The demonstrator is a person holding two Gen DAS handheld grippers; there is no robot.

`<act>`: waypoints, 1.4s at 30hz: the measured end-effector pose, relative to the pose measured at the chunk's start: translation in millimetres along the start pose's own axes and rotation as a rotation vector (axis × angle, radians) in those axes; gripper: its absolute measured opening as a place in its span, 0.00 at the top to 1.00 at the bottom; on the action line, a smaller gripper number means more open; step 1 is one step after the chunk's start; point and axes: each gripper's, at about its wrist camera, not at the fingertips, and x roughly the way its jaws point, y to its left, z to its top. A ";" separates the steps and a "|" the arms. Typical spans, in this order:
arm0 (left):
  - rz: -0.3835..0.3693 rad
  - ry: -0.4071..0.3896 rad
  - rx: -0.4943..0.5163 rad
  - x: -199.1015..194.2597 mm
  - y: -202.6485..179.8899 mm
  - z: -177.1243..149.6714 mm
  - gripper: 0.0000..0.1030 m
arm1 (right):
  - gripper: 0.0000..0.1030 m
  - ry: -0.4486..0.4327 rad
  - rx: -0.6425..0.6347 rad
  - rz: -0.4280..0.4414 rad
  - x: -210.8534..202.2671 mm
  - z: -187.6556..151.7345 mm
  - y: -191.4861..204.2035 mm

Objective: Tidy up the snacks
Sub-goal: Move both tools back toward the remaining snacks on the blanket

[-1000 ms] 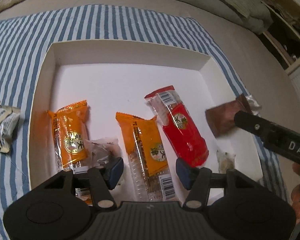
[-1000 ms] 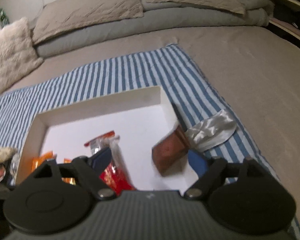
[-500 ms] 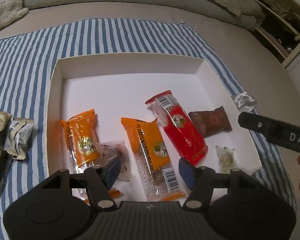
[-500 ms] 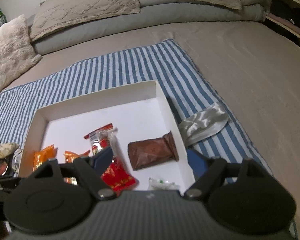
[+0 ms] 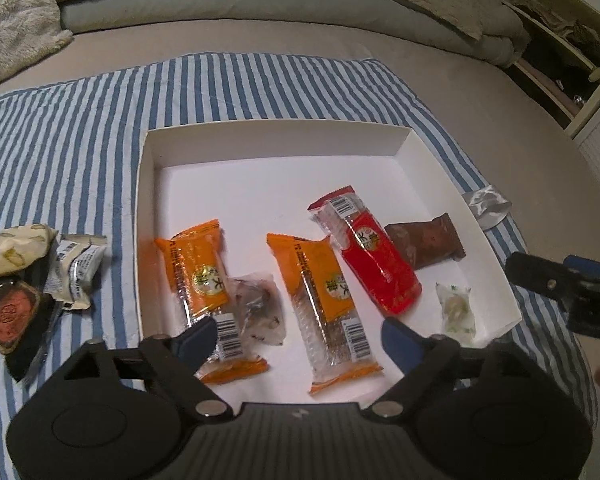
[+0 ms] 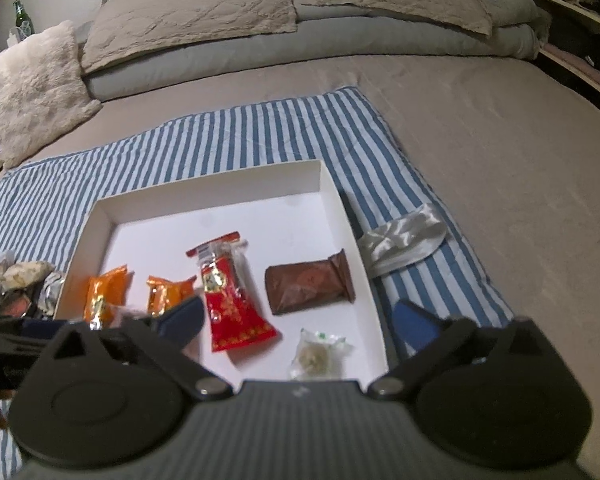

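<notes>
A white shallow box (image 5: 476, 204) (image 6: 336, 196) lies on a blue-striped cloth. Inside it are two orange snack bars (image 5: 198, 264) (image 5: 324, 292), a red bar (image 5: 374, 264) (image 6: 230, 300), a brown packet (image 5: 424, 240) (image 6: 308, 282), a clear wrapped sweet (image 5: 260, 304) and a small pale sweet (image 5: 456, 312) (image 6: 316, 354). My left gripper (image 5: 296, 336) hovers over the box's near edge, jaws opening wide, nothing between them. My right gripper (image 6: 300, 320) hangs above the box's right near corner, jaws opening, holding nothing.
Several loose snacks (image 5: 40, 272) (image 6: 16, 280) lie on the cloth left of the box. A crumpled silver wrapper (image 5: 486, 204) (image 6: 404, 240) rests right of it. Pillows (image 6: 188, 12) line the bed's far end. Shelves (image 5: 560, 52) stand at the right.
The brown packet left the right gripper and now lies in the box. Both grippers rose and drew back from the box, and the left one's jaws spread wider.
</notes>
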 end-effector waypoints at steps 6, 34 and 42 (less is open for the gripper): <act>0.017 -0.044 0.000 -13.1 4.6 -4.8 0.00 | 0.00 -0.014 -0.009 -0.007 -11.2 -5.1 2.6; 0.117 -0.121 -0.072 -66.4 87.6 -12.7 0.00 | 0.00 -0.030 -0.034 0.027 -22.4 -7.8 33.4; 0.164 -0.149 -0.136 -86.6 133.2 -17.5 0.00 | 0.00 -0.030 -0.082 0.098 -20.0 -2.6 72.7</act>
